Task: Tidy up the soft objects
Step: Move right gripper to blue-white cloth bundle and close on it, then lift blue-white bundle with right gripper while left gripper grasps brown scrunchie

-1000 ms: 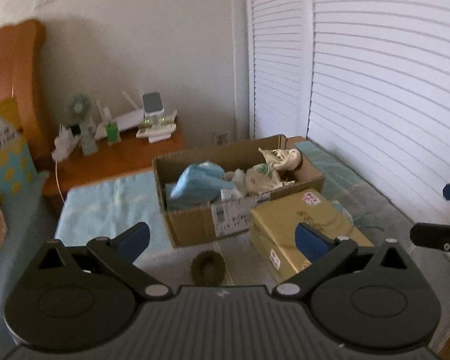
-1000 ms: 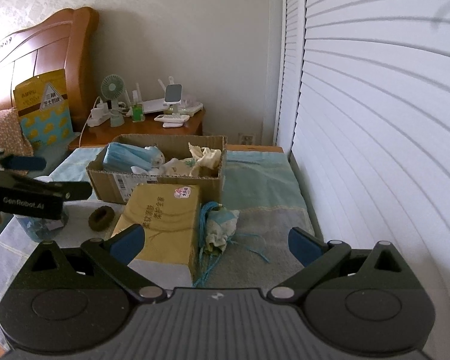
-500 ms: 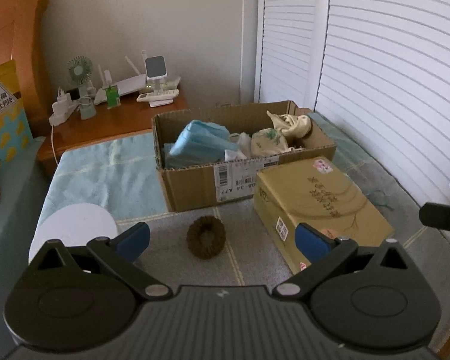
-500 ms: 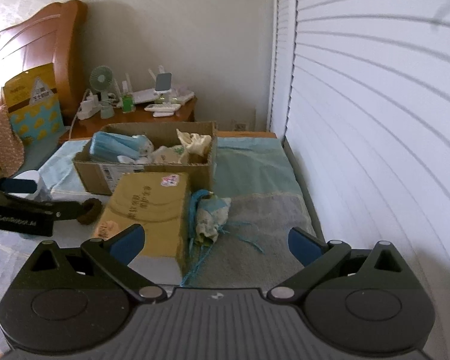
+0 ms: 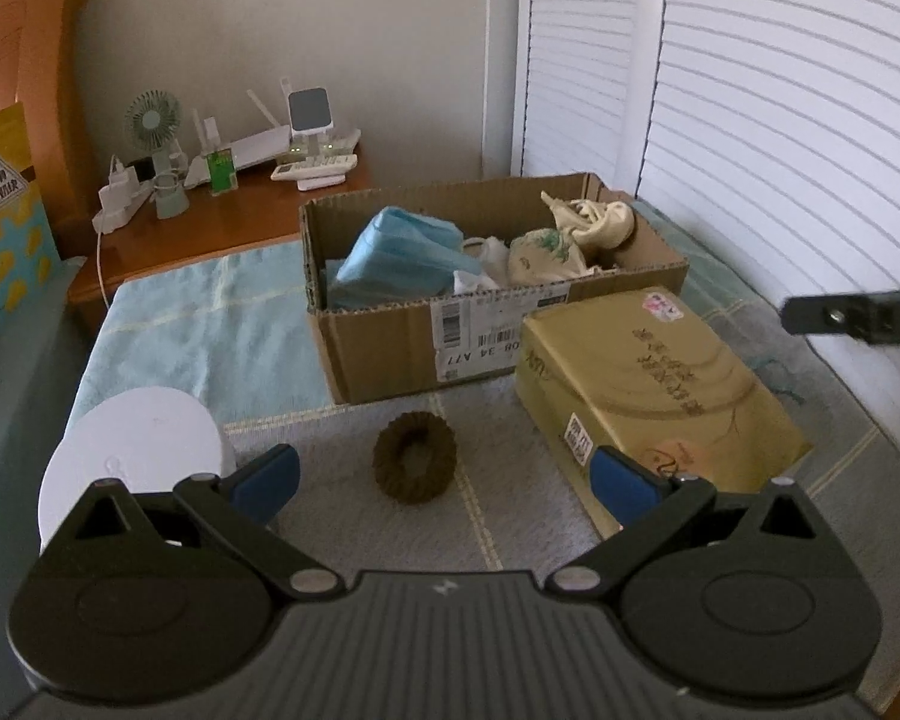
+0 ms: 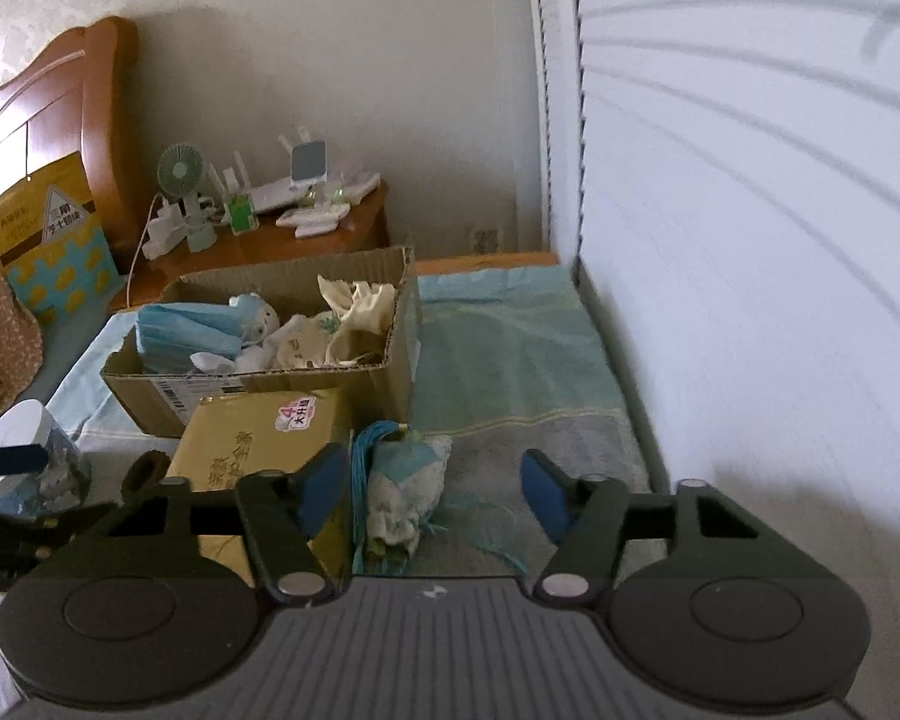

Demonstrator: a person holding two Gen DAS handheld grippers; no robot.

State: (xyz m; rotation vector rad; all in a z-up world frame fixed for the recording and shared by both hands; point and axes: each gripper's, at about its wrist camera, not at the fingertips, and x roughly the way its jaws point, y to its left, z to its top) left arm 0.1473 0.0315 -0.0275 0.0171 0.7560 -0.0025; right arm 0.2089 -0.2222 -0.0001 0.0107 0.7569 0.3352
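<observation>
Right wrist: closing fingers (image 6: 546, 489) around pouch (image 6: 405, 495)

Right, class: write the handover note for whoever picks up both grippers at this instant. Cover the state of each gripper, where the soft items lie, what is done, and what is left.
Left gripper: open, empty, hovering above the dark brown ring-shaped scrunchie on the grey mat.
Right gripper: jaws closing around the blue-and-cream cloth pouch with turquoise tassels, which lies on the mat beside the flat yellow carton; pads not yet pressing.
Done: the open brown cardboard box already holds a pale blue bundle and cream cloth bags.
Left: grip the pouch, pick up the scrunchie, and probably put both in the box.
</observation>
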